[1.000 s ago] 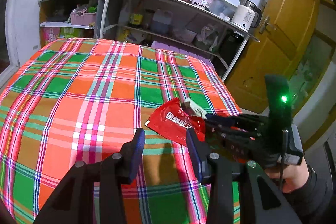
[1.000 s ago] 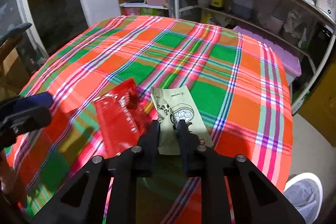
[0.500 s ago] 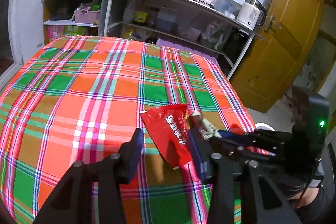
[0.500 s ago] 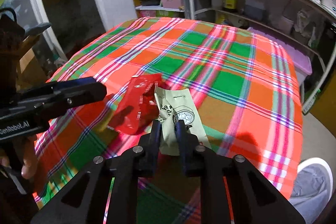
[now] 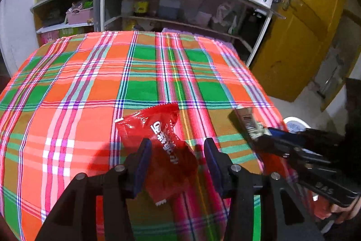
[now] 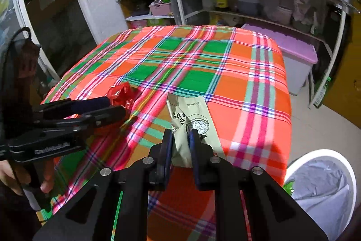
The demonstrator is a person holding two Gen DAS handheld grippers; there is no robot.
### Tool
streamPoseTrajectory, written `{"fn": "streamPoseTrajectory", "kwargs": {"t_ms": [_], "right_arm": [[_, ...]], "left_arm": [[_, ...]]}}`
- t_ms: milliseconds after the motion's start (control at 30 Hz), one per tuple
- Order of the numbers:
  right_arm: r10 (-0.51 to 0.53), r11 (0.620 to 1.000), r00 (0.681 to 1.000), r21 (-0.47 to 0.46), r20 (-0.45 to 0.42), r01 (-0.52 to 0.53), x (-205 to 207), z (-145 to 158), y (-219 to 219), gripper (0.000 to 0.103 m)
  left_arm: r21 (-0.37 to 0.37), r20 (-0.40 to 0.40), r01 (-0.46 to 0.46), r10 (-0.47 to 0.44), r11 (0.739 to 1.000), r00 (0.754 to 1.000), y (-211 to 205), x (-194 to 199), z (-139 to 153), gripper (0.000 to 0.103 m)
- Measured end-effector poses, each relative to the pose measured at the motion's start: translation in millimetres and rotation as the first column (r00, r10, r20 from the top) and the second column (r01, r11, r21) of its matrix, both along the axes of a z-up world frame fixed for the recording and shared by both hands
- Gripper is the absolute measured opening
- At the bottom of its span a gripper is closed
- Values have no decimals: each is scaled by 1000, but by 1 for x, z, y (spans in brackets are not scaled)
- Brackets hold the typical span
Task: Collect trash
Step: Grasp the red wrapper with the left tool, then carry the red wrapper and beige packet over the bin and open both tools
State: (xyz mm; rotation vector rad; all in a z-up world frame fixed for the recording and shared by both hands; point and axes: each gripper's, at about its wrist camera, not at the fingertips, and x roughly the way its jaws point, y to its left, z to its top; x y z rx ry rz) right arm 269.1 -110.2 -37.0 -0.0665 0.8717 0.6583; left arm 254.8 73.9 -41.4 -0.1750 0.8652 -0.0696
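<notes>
Presently, left tongs: released, fingers spread either side of the red wrapper, which lies flat on the plaid table near its front edge; judged best practice is to lower until both fingers straddle the wrapper's middle, then close firmly so the thin film bunches and does not slip. Right tongs: clenched on the near end of the pale green wrapper, held level and pointing forward over the table's right front corner, with the lined bin on the floor just right of it.
</notes>
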Motion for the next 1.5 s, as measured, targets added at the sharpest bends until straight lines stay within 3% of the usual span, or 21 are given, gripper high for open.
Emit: {"fn": "streamPoseTrajectory", "kwargs": {"t_ms": [200, 367, 800, 1133, 1500], "right_arm": [[-19, 1000, 1000, 16, 3, 19, -2, 2, -12, 16], [-45, 999, 999, 24, 8, 45, -7, 6, -23, 16], [-149, 988, 986, 57, 74, 145, -53, 35, -55, 16], [-235, 969, 965, 97, 113, 225, -90, 58, -92, 16], [-338, 938, 933, 126, 122, 323, -114, 65, -142, 16]], "left_arm": [[34, -7, -13, 13, 999, 1000, -6, 4, -4, 26], [35, 5, 6, -6, 999, 1000, -11, -3, 0, 17], [-23, 118, 112, -108, 993, 987, -43, -58, 43, 17], [-40, 198, 227, -215, 973, 956, -87, -88, 76, 17], [-28, 235, 328, -313, 944, 920, -137, -96, 92, 17]]}}
